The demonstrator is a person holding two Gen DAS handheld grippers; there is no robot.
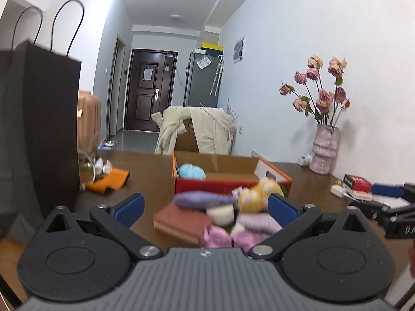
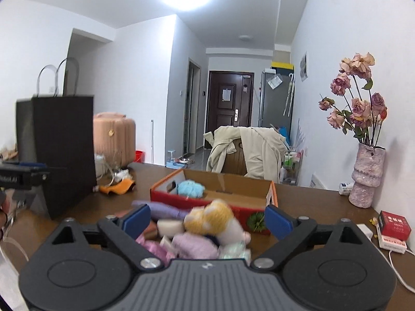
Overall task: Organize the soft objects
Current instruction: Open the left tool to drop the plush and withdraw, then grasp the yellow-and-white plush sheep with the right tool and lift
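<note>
— Presently, what is the condition of the two grippers?

— Left gripper (image 1: 206, 204): jaws spread wide, nothing between the pads. Right gripper (image 2: 207, 219): likewise released, holding nothing.

— And the soft objects?

— A blurred heap of soft toys (image 2: 197, 235) lies on the brown table (image 2: 311, 202), just in front of both grippers. A yellow plush (image 1: 255, 194) sits on top; a purple piece (image 1: 199, 199) and pink pieces lie beside and below it. The heap rests against the near wall of the open cardboard box (image 1: 215, 184).

— Contents of the box?

— One light-blue fluffy item (image 2: 190, 188), in its left end. An orange cloth (image 1: 109, 180) lies apart, beside the black paper bag (image 1: 39, 129).
</note>
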